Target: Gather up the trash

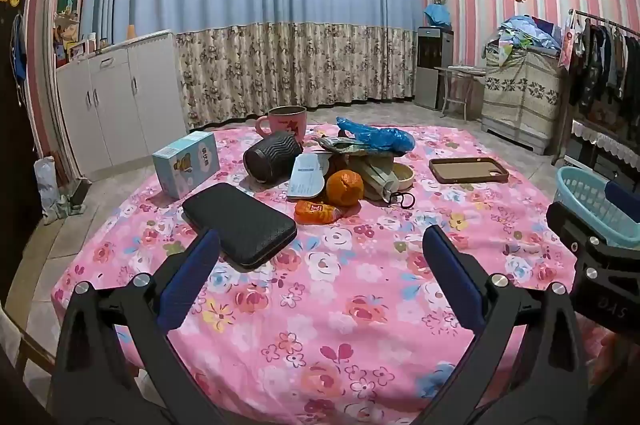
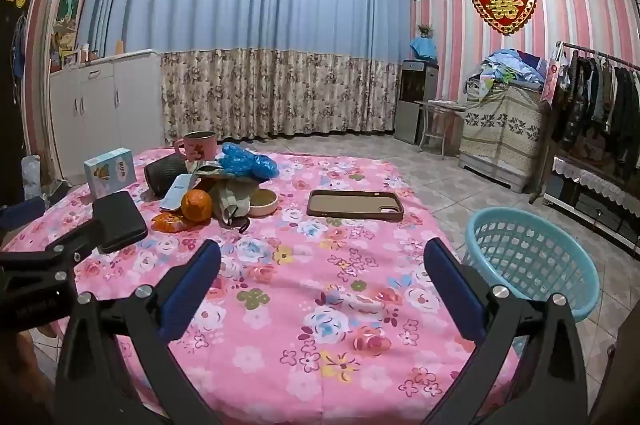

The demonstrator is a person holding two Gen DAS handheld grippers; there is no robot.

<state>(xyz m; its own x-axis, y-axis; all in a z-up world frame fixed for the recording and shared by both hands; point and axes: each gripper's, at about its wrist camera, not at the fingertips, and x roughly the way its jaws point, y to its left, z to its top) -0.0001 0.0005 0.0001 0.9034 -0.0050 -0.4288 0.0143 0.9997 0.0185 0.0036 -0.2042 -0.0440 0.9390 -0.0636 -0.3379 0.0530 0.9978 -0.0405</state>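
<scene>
A heap of litter lies at the far middle of the pink flowered table (image 1: 340, 305): a blue plastic bag (image 1: 376, 137), an orange snack wrapper (image 1: 318, 212), a white paper slip (image 1: 306, 177), crumpled greenish wrappers (image 1: 374, 177) and an orange (image 1: 345, 188). The heap also shows in the right wrist view, with the blue bag (image 2: 248, 161) and orange (image 2: 196, 205). A light blue basket (image 2: 532, 265) stands off the table's right edge. My left gripper (image 1: 320, 253) is open and empty above the near cloth. My right gripper (image 2: 322, 261) is open and empty too.
Also on the table are a black case (image 1: 240, 223), a light blue box (image 1: 186, 163), a dark ribbed cup on its side (image 1: 272, 157), a pink mug (image 1: 286, 121), a beige bowl (image 1: 402, 175), a brown phone case (image 1: 468, 169) and a black hair tie (image 1: 400, 199).
</scene>
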